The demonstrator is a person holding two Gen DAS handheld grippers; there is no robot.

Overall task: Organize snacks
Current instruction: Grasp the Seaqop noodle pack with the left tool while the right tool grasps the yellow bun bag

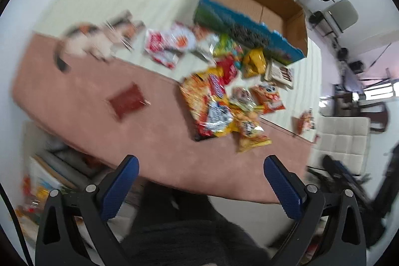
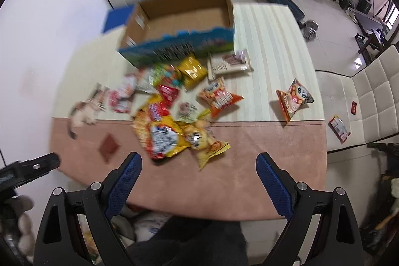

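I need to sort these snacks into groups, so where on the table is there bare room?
Free: the pink strip between snack pile and near edge, and the cream stripes right of the cardboard box. Crowded: directly before the box, where packets overlap.

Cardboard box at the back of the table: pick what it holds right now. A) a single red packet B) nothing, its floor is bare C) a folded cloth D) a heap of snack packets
B: the cardboard box shows only bare brown floor, while the snack packets lie on the table in front of it.
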